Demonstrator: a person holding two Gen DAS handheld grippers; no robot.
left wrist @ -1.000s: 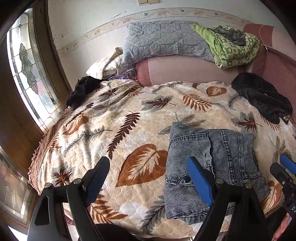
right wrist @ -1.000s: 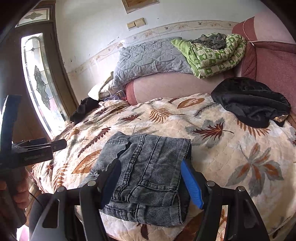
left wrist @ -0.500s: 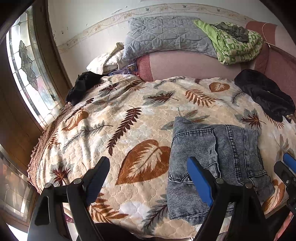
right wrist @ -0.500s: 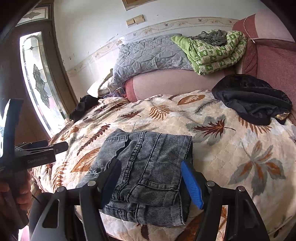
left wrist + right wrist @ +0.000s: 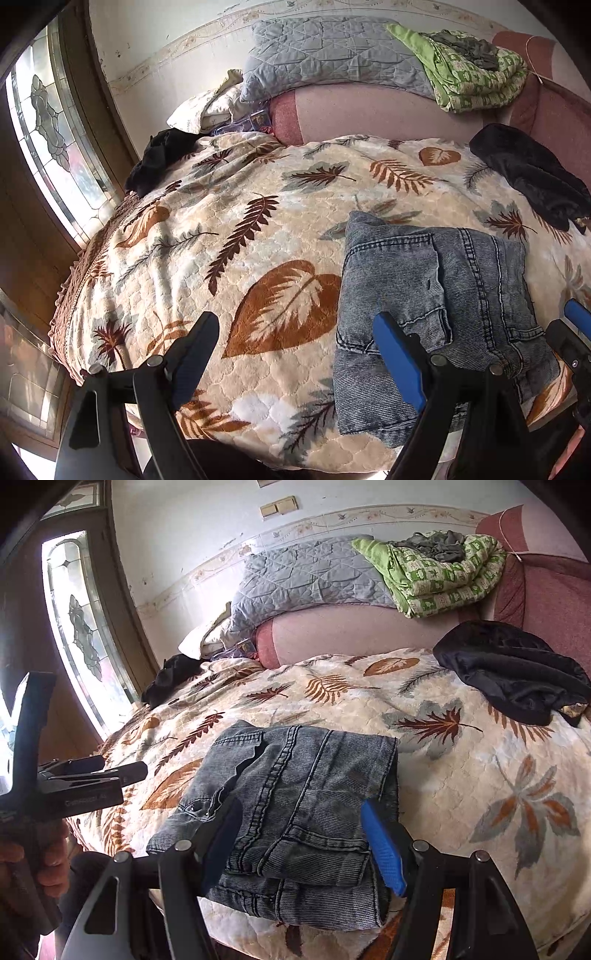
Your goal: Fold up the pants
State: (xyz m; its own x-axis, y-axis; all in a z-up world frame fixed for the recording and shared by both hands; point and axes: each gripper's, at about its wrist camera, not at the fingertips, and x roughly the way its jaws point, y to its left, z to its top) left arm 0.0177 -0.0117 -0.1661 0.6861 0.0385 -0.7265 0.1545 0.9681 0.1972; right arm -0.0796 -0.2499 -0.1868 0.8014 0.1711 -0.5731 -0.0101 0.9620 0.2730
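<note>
The grey-blue denim pants (image 5: 436, 314) lie folded into a compact rectangle near the front edge of the bed; they also show in the right wrist view (image 5: 295, 812). My left gripper (image 5: 295, 354) is open and empty, hovering above the leaf-print blanket (image 5: 221, 258) just left of the pants. My right gripper (image 5: 303, 834) is open and empty, held above the near end of the folded pants. The left gripper also shows at the left of the right wrist view (image 5: 74, 786).
A black garment (image 5: 513, 672) lies at the back right of the bed, another dark one (image 5: 159, 162) at the back left. A grey quilt (image 5: 332, 55) and green blanket (image 5: 476, 74) rest on the pink headboard (image 5: 369, 110). A stained-glass window (image 5: 48, 133) stands left.
Both grippers have drawn back slightly and tilted, so the bed sits a little lower in each view. The folded pants have not moved. Both grippers stay open.
</note>
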